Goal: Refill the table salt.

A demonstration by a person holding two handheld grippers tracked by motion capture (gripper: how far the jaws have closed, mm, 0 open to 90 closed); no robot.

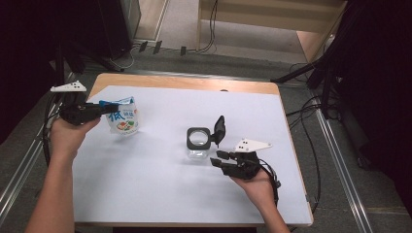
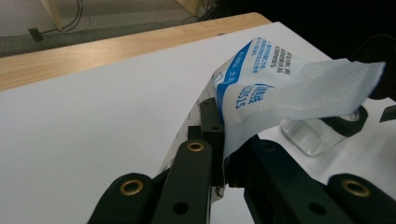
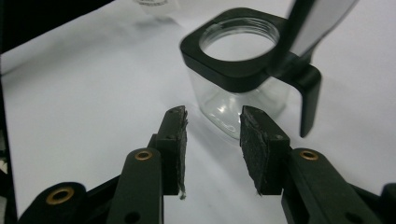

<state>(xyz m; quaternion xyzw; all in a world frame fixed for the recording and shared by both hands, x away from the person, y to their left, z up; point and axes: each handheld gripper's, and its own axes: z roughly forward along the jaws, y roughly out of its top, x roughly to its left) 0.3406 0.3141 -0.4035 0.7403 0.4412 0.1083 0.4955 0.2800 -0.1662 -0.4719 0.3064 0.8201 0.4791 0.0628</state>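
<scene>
A white and blue printed pouch [image 1: 124, 116] hangs just above the table's left side, and my left gripper [image 1: 114, 106] is shut on its top corner. In the left gripper view the pouch [image 2: 280, 88] is pinched between the black jaws of that gripper [image 2: 223, 140], with its torn top flap hanging to the right. A small clear jar [image 1: 198, 141] with a black square rim stands mid-table, its hinged lid [image 1: 219, 128] flipped up. My right gripper [image 1: 217, 158] sits just right of and nearer than the jar, open. In the right gripper view the jar [image 3: 238, 60] stands beyond this gripper [image 3: 212, 123], with nothing between the pads.
A white mat [image 1: 160, 184] covers most of the wooden table [image 1: 184, 83]. Dark stands and cables line the floor on both sides, and a light wooden shelf stands beyond the far edge.
</scene>
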